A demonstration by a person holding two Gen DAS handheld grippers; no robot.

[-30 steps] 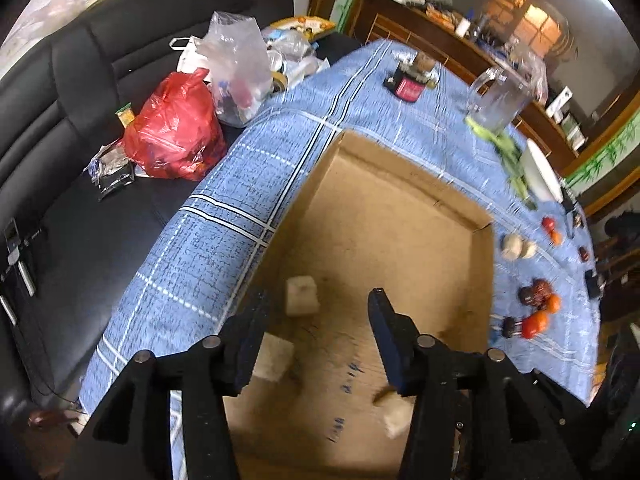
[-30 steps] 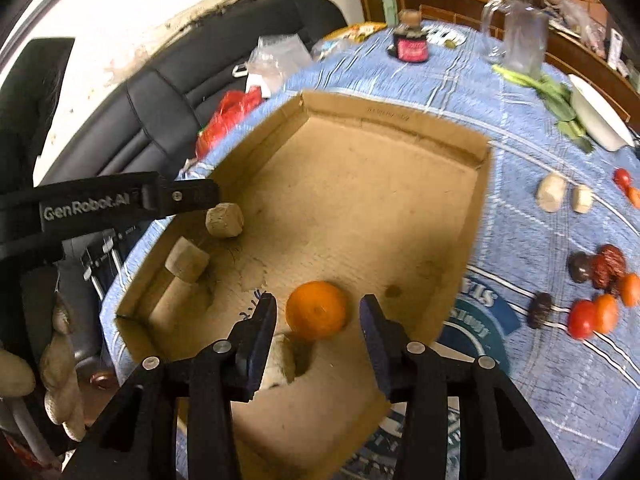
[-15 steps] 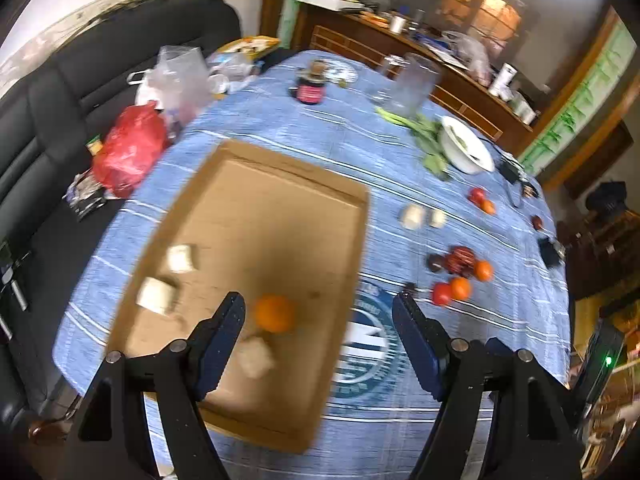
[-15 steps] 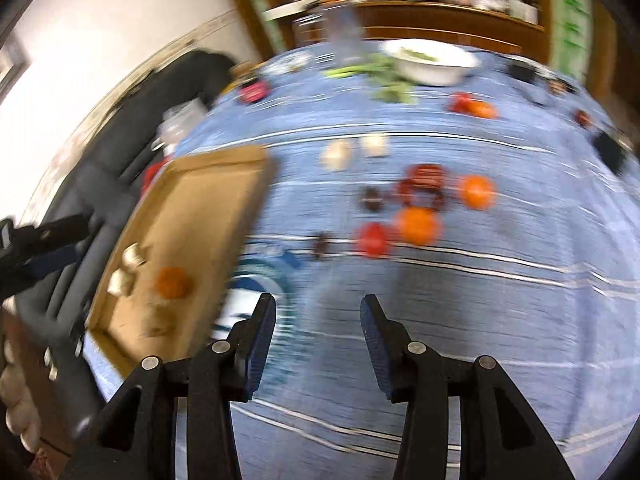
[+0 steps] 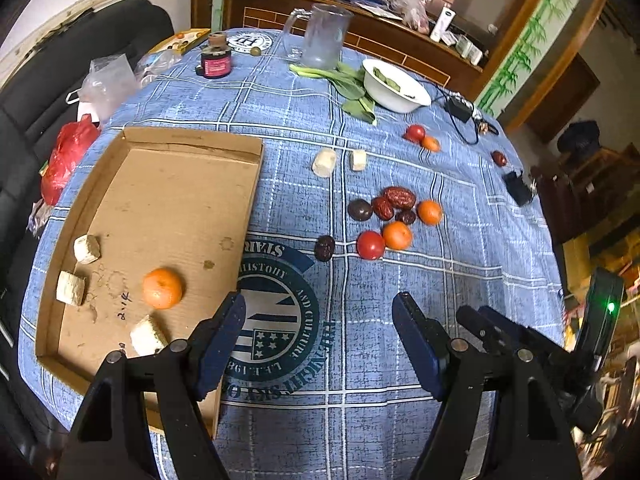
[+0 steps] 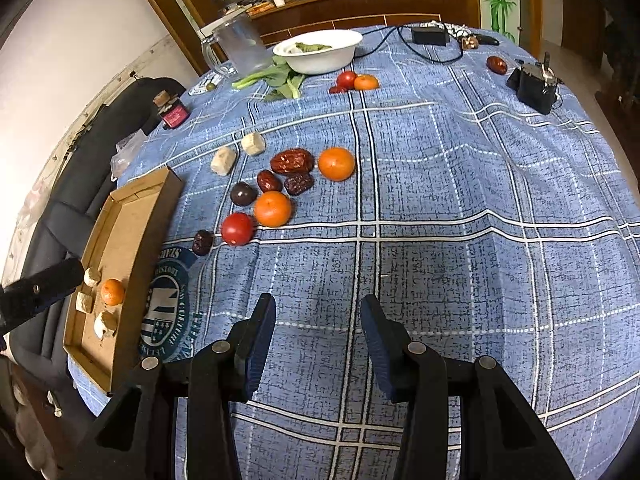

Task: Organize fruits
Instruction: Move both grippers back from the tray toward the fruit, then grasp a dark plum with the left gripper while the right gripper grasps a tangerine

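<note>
A shallow cardboard tray lies on the blue checked tablecloth. An orange and three pale chunks, one of them, rest in it. A cluster of loose fruit sits mid-table: two oranges, a red tomato, red dates and dark fruits. Two more pale chunks lie behind. My left gripper hangs open and empty over the printed emblem, beside the tray. My right gripper is open and empty over bare cloth, short of the cluster.
At the back stand a white bowl with greens, a glass jug, a dark jar, a black adapter with cable and a black device. A black sofa with bags lies left.
Both grippers have drawn away from the tray and swung right over the tablecloth. The left jaws stand wider than before. The orange now lies alone in the tray, away from the right gripper.
</note>
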